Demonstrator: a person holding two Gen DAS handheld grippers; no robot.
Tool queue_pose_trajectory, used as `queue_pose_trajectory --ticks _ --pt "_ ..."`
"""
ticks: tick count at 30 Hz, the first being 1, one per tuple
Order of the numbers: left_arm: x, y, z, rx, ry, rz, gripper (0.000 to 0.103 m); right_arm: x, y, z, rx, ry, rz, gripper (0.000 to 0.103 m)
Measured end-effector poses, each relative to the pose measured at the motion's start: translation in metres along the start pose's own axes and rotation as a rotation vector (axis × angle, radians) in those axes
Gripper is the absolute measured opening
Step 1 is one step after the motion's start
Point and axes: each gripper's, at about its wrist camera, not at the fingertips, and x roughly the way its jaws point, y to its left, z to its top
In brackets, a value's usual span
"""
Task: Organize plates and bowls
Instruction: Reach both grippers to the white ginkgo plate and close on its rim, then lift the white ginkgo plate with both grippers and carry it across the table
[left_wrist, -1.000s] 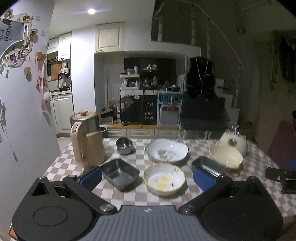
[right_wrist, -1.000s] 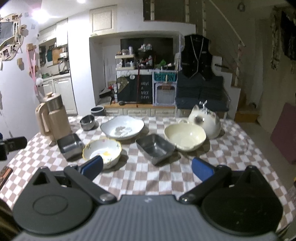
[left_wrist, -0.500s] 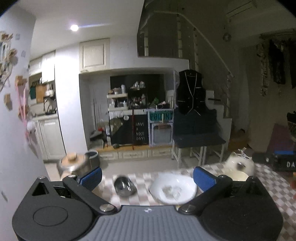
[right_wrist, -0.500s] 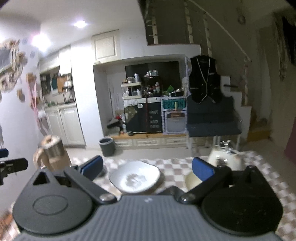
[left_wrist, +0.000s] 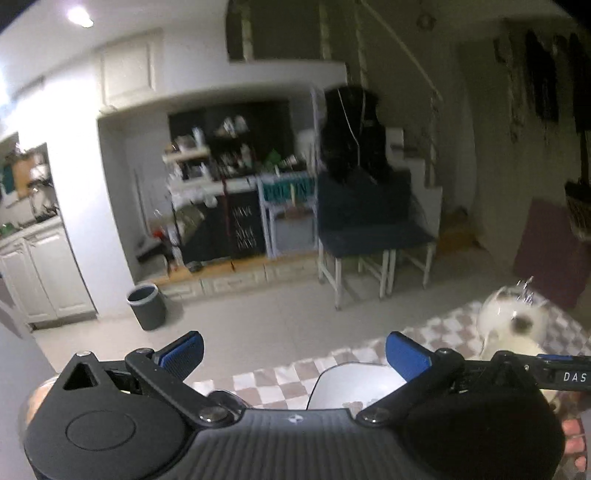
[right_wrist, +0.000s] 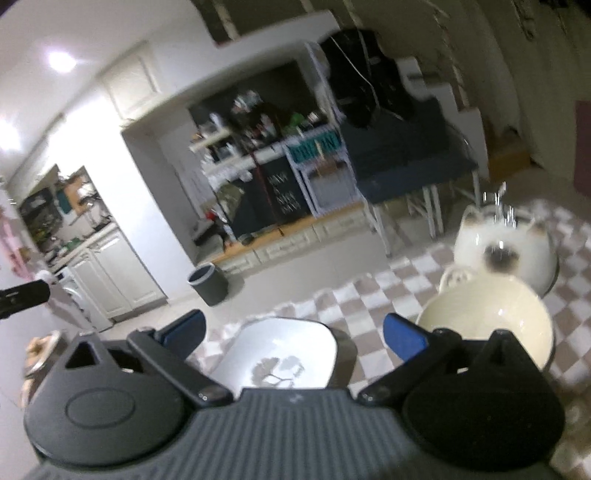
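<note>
Checkered tablecloth (right_wrist: 391, 291) — kitchen cabinets (right_wrist: 110, 273) beyond

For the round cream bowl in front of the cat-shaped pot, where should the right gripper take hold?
Probably the near rim of the round cream bowl, approached from above with one finger inside and one outside. It sits upright and open, and its far edge crowds the white cat-shaped pot. The right gripper is open.

1. Glossy white glazed ceramic: shallow squarish bowl (right_wrist: 280, 350) with a grey tree motif.
2. Smooth, shiny cream ceramic: round deep bowl (right_wrist: 491, 317).
3. Glazed, reflective white ceramic: cat-faced pot (right_wrist: 506, 251).
4. Soft matt woven cloth: brown-and-white checked tablecloth (right_wrist: 369, 295).
5. Matt black plastic, ribbed blue rubbery pads (left_wrist: 181, 352).
</note>
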Motion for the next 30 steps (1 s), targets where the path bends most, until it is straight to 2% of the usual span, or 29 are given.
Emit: queue_pose_trajectory --ticks 3,6,9,10,12,13,17,21,23,26,30 --pt "0.051 -0.003 -0.006 0.059 0.087 -0.004 0.103 0.032 -0.007 -0.005 0.075 0.067 -0.022 0.103" --pt "0.096 -0.004 -0.019 0.099 0.167 -0.011 0.103 0.061 -0.018 -0.011 0.164 0.128 -0.004 0.103" --pt "0.133 0.002 -0.028 0.082 0.257 -0.082 0.103 0.081 -0.021 -0.011 0.223 0.187 0.022 0.101" --pt "0.143 0.004 -0.03 0.071 0.28 -0.095 0.1 0.085 -0.02 -0.01 0.241 0.2 0.041 0.097" --pt "0.166 0.008 -0.037 0.024 0.347 -0.127 0.092 0.099 -0.016 -0.01 0.268 0.227 0.047 0.087" --pt "0.178 0.012 -0.04 -0.014 0.388 -0.134 0.085 0.106 -0.016 -0.008 0.274 0.247 0.043 0.079" --pt "0.209 0.015 -0.051 -0.08 0.468 -0.151 0.06 0.125 -0.013 -0.009 0.289 0.358 -0.039 0.05" --pt "0.224 0.015 -0.061 -0.07 0.508 -0.145 0.044 0.136 -0.01 -0.016 0.316 0.431 -0.044 0.043" --pt "0.233 0.013 -0.066 -0.074 0.549 -0.133 0.029 0.138 -0.007 -0.017 0.312 0.446 -0.042 0.035" --pt "0.24 0.011 -0.074 -0.083 0.579 -0.14 0.016 0.134 0.005 -0.017 0.24 0.465 -0.08 0.022" --pt "0.243 0.016 -0.079 -0.101 0.573 -0.152 0.01 0.137 0.014 -0.017 0.202 0.484 -0.087 0.02"
